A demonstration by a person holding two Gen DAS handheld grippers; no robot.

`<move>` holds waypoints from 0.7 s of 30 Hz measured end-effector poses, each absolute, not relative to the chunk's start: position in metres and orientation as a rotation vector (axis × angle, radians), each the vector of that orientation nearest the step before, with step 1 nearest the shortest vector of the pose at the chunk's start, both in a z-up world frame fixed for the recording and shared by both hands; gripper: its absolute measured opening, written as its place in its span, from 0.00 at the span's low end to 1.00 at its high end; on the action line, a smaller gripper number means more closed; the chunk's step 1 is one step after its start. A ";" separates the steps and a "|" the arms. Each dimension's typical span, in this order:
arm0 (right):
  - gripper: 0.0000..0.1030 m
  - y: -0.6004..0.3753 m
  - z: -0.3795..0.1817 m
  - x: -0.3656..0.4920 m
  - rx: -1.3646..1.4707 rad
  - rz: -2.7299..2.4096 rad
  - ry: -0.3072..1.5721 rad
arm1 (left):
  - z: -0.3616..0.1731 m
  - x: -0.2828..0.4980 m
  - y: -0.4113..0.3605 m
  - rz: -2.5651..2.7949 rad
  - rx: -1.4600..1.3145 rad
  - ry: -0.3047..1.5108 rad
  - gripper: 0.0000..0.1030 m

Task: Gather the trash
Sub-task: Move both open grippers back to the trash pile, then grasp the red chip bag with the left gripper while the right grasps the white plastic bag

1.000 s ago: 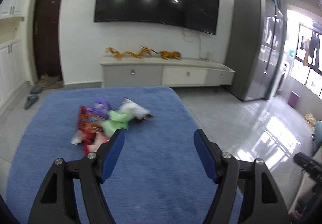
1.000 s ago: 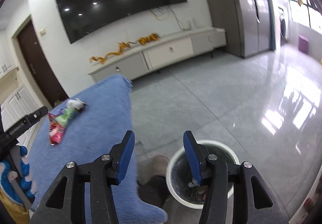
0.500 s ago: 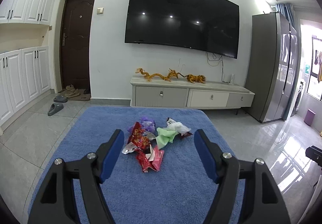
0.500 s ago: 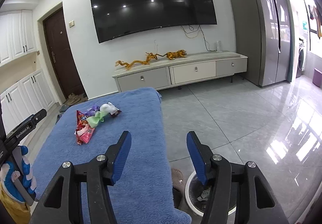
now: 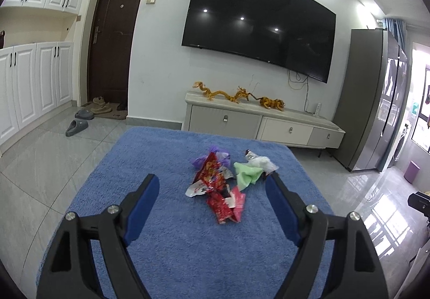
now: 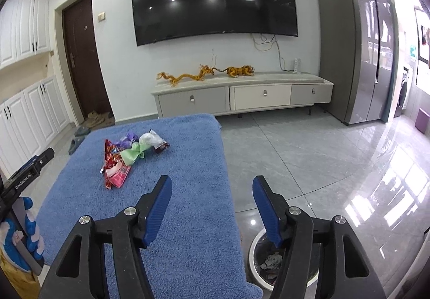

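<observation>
A pile of trash lies on the blue towel-covered table: red snack wrappers, a green wrapper, a purple wrapper and a white wrapper. My left gripper is open and empty, above the table just short of the pile. My right gripper is open and empty over the table's right edge. The pile lies ahead to its left. A white trash bin with some trash inside stands on the floor below the right gripper.
A TV cabinet with gold dragon figures stands against the far wall under a large TV. A grey fridge is at the right. Slippers lie near the door. The left hand's device shows at the left.
Both grippers have tilted up and levelled. The left gripper has swung so that the pile sits between its fingers. The right gripper has turned from the bin toward the table.
</observation>
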State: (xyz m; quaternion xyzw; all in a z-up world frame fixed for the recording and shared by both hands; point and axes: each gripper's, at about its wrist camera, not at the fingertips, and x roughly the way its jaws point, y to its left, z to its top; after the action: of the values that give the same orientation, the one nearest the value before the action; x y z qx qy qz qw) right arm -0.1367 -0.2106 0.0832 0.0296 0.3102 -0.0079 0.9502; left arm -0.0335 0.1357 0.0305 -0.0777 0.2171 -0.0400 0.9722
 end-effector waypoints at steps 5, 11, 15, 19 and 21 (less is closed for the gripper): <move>0.59 -0.193 0.076 -0.112 0.021 0.023 0.662 | 0.009 -0.010 0.177 -0.021 -0.146 0.498 0.78; 0.59 -0.179 0.057 -0.069 0.012 0.084 0.708 | -0.012 0.022 0.202 -0.008 -0.128 0.587 0.78; 0.59 -0.169 0.043 -0.036 0.006 0.136 0.737 | -0.017 0.050 0.193 -0.121 -0.135 0.639 0.78; 0.59 -0.162 0.030 -0.005 0.009 0.188 0.752 | -0.020 0.084 0.175 -0.234 -0.152 0.686 0.76; 0.59 -0.159 0.025 0.009 0.008 0.209 0.758 | -0.022 0.102 0.163 -0.268 -0.144 0.700 0.75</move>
State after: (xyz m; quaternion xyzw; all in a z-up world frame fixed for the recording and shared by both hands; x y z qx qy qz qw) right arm 0.0088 -0.1592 0.0247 0.0041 0.3692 0.1019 0.9237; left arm 0.1019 0.1631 -0.0219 -0.0701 0.3417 -0.1308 0.9280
